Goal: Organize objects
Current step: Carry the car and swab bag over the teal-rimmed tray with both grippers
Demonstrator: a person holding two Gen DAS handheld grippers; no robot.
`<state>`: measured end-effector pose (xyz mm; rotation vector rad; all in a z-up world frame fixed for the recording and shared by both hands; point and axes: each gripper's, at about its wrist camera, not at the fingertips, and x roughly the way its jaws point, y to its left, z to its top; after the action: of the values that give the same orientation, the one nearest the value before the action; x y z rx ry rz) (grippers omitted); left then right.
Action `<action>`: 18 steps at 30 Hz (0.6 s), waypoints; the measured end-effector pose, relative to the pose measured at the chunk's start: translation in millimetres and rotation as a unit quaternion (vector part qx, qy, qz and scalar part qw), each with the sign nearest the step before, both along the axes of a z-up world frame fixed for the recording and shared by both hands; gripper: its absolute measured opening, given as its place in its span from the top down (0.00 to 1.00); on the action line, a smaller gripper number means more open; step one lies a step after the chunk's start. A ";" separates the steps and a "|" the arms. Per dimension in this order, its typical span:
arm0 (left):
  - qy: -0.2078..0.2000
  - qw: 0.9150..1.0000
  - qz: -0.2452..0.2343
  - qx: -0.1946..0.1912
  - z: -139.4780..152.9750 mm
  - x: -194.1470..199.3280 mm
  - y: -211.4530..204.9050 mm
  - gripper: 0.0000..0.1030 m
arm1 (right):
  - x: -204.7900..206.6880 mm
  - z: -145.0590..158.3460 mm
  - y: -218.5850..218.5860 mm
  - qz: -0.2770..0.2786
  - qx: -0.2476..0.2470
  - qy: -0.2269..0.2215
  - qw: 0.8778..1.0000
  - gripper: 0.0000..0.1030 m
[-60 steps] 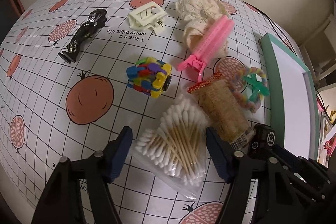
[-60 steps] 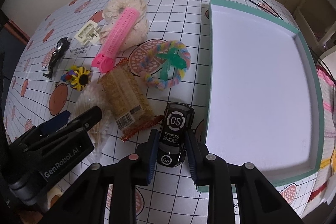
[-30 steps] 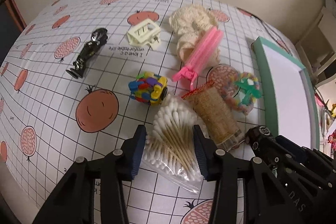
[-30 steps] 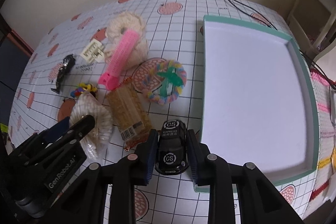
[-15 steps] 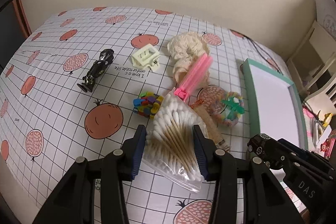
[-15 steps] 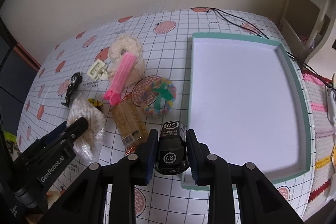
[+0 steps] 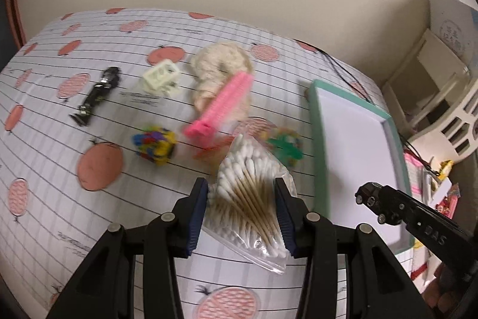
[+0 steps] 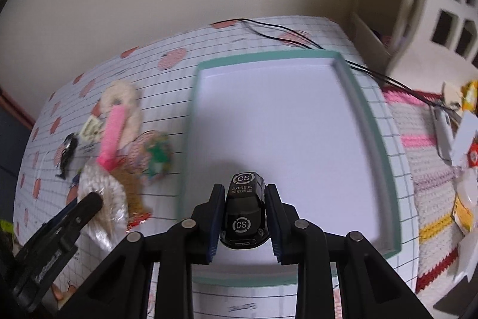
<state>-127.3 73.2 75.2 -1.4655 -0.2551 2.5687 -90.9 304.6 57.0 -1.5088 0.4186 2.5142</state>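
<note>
Toy car (image 8: 245,211), black, marked with a round "CS" badge and the word "EXPRESS" on its roof, is clamped by its sides between the blue-padded fingers of the right gripper (image 8: 245,217) and is held in the air above the near part of the tray (image 8: 352,79), over its white floor. Tray: rectangular, teal rim, white inside, nothing seen lying in it; it is set on the tablecloth (image 7: 44,163), a white grid print with red fruit motifs. Bag of cotton swabs (image 7: 248,196), clear plastic with wooden-stemmed swabs fanned inside, is gripped between the fingers of the left gripper (image 7: 242,211), which are pressed against both sides of the bag at a middling width; the bag is lifted off the cloth, to the left of the tray. Left on the cloth, grouped near the tray's left side: pink hair clip (image 7: 221,106) lying across a cream scrunchie (image 7: 221,65); cream claw clip (image 7: 161,78) just beside the scrunchie; black figurine (image 7: 95,93) further left, well apart from the tray; multicoloured block toy (image 7: 155,144) near the middle; green clip on a pastel ring (image 7: 283,145), blurred, close to the tray's edge. Black cable (image 8: 286,35) is seen trailing over the table's far corner.
</note>
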 end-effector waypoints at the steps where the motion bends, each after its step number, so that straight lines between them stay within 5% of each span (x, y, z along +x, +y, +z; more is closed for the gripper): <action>1: 0.001 1.000 -0.006 0.005 -0.3 0.9 5.8 0.56 | 1.2 -2.2 7.4 -0.008 0.001 -0.002 1.000 0.71; 18: 0.025 0.993 -0.117 0.002 -3.2 4.3 119.8 0.55 | 14.9 -16.0 88.7 -0.098 -0.003 0.008 0.995 0.71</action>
<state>-123.0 193.0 72.0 -1.3392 -0.0752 2.4125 -76.0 393.3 41.0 -1.3780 0.5499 2.3760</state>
